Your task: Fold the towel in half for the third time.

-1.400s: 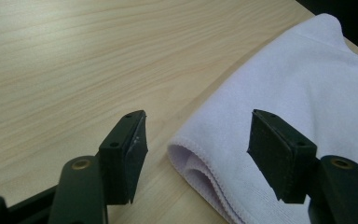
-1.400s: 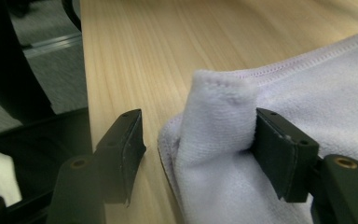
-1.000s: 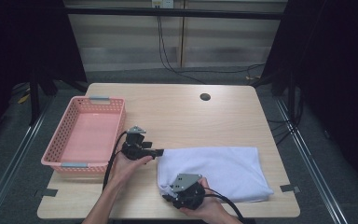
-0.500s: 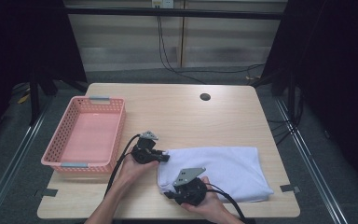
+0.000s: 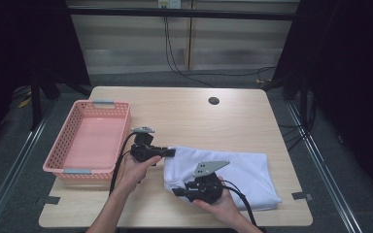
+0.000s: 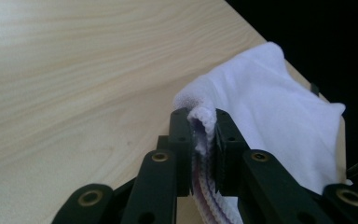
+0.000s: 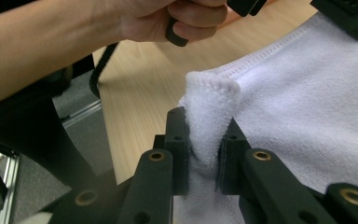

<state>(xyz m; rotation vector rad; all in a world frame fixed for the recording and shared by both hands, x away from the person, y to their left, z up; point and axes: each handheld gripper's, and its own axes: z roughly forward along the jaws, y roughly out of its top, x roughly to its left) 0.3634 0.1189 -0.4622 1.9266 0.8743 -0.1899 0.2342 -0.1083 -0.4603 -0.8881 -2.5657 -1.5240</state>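
We clamped the left gripper (image 5: 171, 152) on the far-left corner of the white towel (image 5: 243, 170) and the right gripper (image 5: 178, 191) on its near-left corner, on the table's (image 5: 189, 116) near right, ready to fold it.

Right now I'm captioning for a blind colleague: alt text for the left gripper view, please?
The left gripper is shut on a bunched edge of a white towel, its two black jaws pinching the hem. The towel lies on a light wooden table.
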